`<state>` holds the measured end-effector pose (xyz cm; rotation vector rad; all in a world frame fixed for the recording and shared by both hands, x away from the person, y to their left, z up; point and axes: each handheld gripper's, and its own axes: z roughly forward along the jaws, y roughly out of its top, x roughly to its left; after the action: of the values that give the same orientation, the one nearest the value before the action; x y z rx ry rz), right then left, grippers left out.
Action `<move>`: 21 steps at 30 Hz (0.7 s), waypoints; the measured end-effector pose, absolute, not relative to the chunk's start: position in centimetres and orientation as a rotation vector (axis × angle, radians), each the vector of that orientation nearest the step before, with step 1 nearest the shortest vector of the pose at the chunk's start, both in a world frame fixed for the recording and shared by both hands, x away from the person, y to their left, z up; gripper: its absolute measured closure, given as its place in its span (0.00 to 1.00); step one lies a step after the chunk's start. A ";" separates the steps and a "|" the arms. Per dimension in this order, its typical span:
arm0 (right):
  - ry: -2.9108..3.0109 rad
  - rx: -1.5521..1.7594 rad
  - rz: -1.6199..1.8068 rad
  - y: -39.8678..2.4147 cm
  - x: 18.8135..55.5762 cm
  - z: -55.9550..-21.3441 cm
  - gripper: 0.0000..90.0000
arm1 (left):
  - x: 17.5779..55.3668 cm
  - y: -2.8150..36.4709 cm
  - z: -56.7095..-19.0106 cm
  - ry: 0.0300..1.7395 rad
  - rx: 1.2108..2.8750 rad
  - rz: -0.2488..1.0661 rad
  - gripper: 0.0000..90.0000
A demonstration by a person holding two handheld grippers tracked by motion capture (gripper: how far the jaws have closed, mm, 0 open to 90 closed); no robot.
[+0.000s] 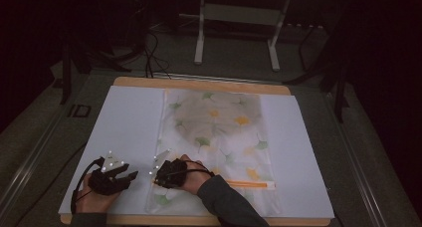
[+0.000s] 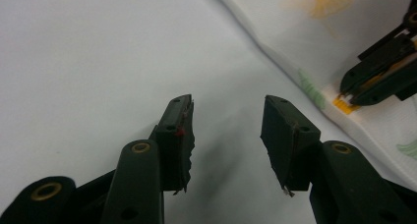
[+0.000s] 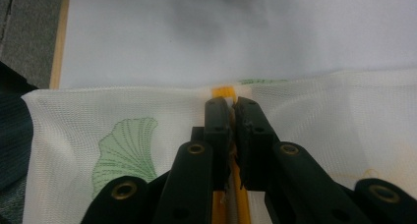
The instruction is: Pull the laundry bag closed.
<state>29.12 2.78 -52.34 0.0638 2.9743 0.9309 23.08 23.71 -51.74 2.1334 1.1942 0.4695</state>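
Black jaws of my right gripper are pressed together on the orange zipper strip of a white mesh laundry bag printed with green and yellow ginkgo leaves. I cannot make out the slider itself between the jaws. They pinch right at the strip's end near the bag's left edge, which is where I judge the pull would sit once the zipper is run all the way across. From above, the orange line stretches away from that grip toward the bag's right side, so my right forearm crosses over the lower part of the bag to reach it.

My left gripper is spread wide with nothing between its pads, hovering over the bare white sheet just beside the bag's left hem. I keep it there, I think, so it can pin or steady the fabric when the zipper needs a counter-hold; a loose mesh would bunch up otherwise.

Flat and fully spread, the bag lies lengthwise down the middle of the sheet, which covers a wooden board on the grey table.
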 end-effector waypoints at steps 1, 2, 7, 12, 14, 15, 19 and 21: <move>2.973 0.068 0.937 2.7 29.1 -52.3 0.94 | 23.0 23.7 -51.7 1.191 2.130 0.463 0.61; 2.969 0.067 0.944 2.7 29.0 -52.2 0.94 | 23.0 23.6 -51.6 1.187 2.129 0.462 0.61; 2.954 0.057 0.957 2.7 28.8 -51.7 0.94 | 22.7 23.3 -51.5 1.174 2.140 0.439 0.60; 2.942 0.037 0.960 2.8 28.6 -51.4 0.94 | 22.3 22.8 -51.4 1.157 2.130 0.375 0.60; 2.941 0.039 0.958 2.8 28.6 -51.4 0.94 | 22.1 22.6 -51.4 1.146 2.137 0.351 0.60; 2.939 0.037 0.958 2.8 28.5 -51.3 0.94 | 22.0 22.4 -51.4 1.142 2.138 0.342 0.60; 2.934 0.032 0.955 2.7 28.5 -51.3 0.94 | 21.8 22.1 -51.3 1.130 2.145 0.310 0.60; 2.930 0.029 0.957 2.6 28.5 -51.1 0.94 | 21.7 21.8 -51.4 1.163 2.148 0.275 0.60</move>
<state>28.46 2.58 -51.11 0.0289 2.9298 0.9571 21.68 21.78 -51.37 2.1482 1.1625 0.2752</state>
